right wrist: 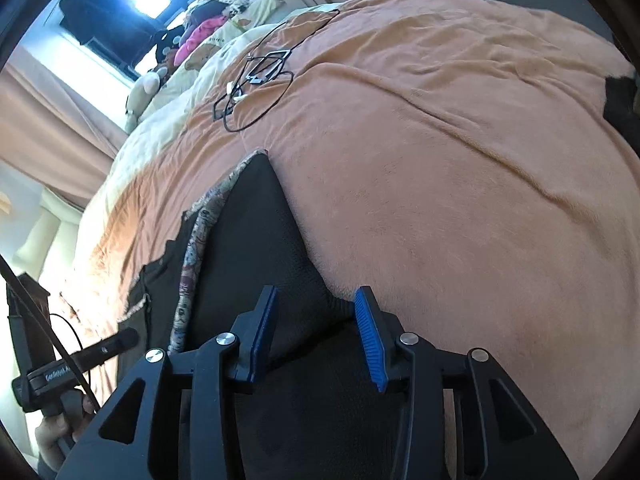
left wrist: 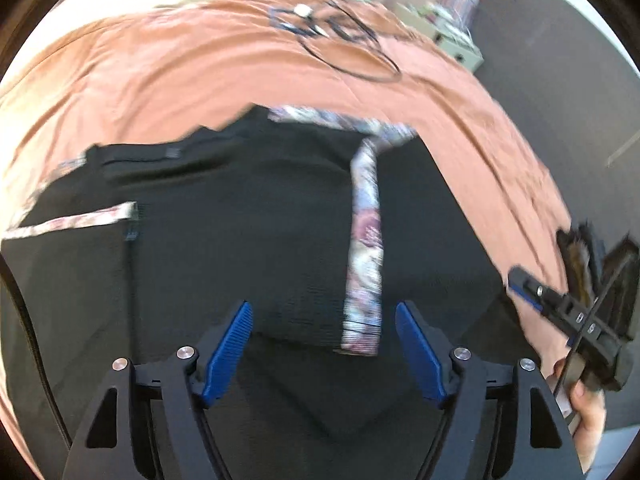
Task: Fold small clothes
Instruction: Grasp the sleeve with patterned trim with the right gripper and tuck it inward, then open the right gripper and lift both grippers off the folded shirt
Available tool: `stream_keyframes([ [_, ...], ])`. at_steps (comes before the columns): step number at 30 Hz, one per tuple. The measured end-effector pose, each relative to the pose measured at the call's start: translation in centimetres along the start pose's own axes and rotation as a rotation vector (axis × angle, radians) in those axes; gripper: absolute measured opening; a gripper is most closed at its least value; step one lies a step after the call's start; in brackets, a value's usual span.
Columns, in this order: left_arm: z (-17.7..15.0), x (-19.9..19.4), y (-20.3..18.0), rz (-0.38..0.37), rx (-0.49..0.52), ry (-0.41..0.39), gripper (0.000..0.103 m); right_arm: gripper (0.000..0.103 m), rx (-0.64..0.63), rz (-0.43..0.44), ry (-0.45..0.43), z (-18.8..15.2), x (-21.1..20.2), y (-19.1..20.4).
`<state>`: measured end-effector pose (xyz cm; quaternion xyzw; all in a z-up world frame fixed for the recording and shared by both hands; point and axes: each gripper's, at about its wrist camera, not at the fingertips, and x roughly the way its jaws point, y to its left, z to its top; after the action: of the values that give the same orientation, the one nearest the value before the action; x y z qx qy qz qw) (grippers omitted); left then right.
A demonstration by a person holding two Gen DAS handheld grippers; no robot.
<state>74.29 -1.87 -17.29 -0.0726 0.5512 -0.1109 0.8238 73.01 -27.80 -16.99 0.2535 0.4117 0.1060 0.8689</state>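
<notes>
A wide orange fleece blanket (right wrist: 460, 160) covers the bed and carries everything else. On its near part lies the black knit garment with floral-patterned trim (left wrist: 248, 216), spread flat with one patterned strap (left wrist: 366, 248) running across it toward the near edge. Farther up the blanket from the garment sits a loose tangle of thin black cable (right wrist: 256, 80).

The left gripper (left wrist: 324, 340) hangs over the garment's near edge with its blue ribbed pads spread wide, nothing pinched; the strap's end lies just beyond the gap, nearer the right pad. The right gripper (right wrist: 316, 328) sits at the garment's corner where it meets the bare blanket. Its jaws stand partly apart, with black fabric bunched up between them, and the pads do not press on it.
</notes>
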Motion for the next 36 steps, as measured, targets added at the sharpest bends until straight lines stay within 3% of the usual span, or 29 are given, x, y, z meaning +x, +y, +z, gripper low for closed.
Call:
stream_keyframes([
  [5, -0.2, 3.6, -2.4, 0.095, 0.076, 0.078, 0.076, 0.037, 0.024, -0.041, 0.019, 0.1, 0.1, -0.8],
  [14, 1.6, 4.2, 0.0, 0.213, 0.074, 0.070, 0.076, 0.037, 0.022, -0.067, 0.030, 0.4, -0.4, 0.3],
  [19, 3.2, 3.4, 2.8, 0.330, 0.065, 0.033, 0.076, 0.037, -0.014, -0.081, -0.003, 0.2, -0.7, 1.0],
  [22, 4.7, 2.2, 5.6, 0.381, -0.012, -0.030, 0.076, 0.037, -0.016, -0.081, -0.002, 0.1, -0.7, 1.2],
  [29, 5.9, -0.3, 9.5, 0.316, -0.134, -0.101, 0.076, 0.037, -0.035, -0.075, 0.025, 0.6, -0.3, 1.6],
  [36, 4.6, 1.5, 9.3, 0.188, -0.130, -0.063, 0.076, 0.037, -0.053, -0.093, 0.042, 0.6, 0.2, 1.9],
])
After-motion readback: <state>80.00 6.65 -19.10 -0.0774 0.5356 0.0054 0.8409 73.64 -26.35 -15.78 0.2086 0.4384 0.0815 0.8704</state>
